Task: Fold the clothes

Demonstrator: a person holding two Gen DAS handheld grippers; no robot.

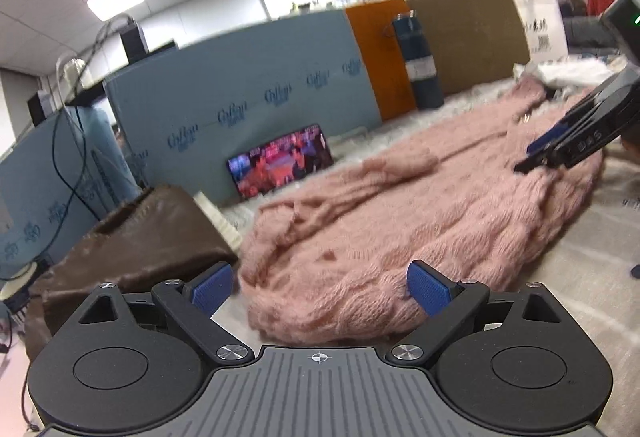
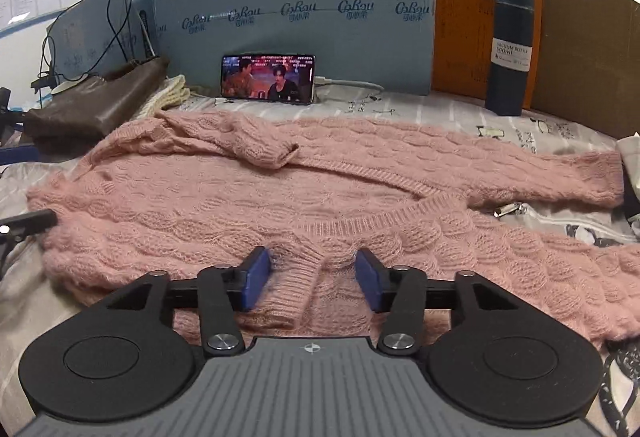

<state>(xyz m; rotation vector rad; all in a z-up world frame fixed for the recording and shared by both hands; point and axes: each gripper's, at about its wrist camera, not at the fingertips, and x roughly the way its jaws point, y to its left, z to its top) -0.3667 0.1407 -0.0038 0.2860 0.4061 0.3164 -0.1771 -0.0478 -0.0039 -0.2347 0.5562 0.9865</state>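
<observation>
A pink cable-knit sweater (image 2: 280, 197) lies spread on the bed, one sleeve stretched to the right (image 2: 540, 177) and the other folded across its chest (image 2: 256, 149). My right gripper (image 2: 314, 279) is open, its blue pads either side of a raised fold of knit at the near edge. In the left wrist view the sweater (image 1: 420, 221) lies ahead. My left gripper (image 1: 320, 287) is open and empty, just short of the sweater's near end. The right gripper (image 1: 560, 147) shows in that view over the sweater's far side.
A phone (image 2: 267, 79) playing video leans on blue foam board (image 2: 292, 13). A dark vacuum bottle (image 2: 508, 45) stands at the back right. A brown leather bag (image 2: 96, 101) and a cream knit (image 2: 168, 93) lie at the left. White cloth (image 1: 568, 71) lies far right.
</observation>
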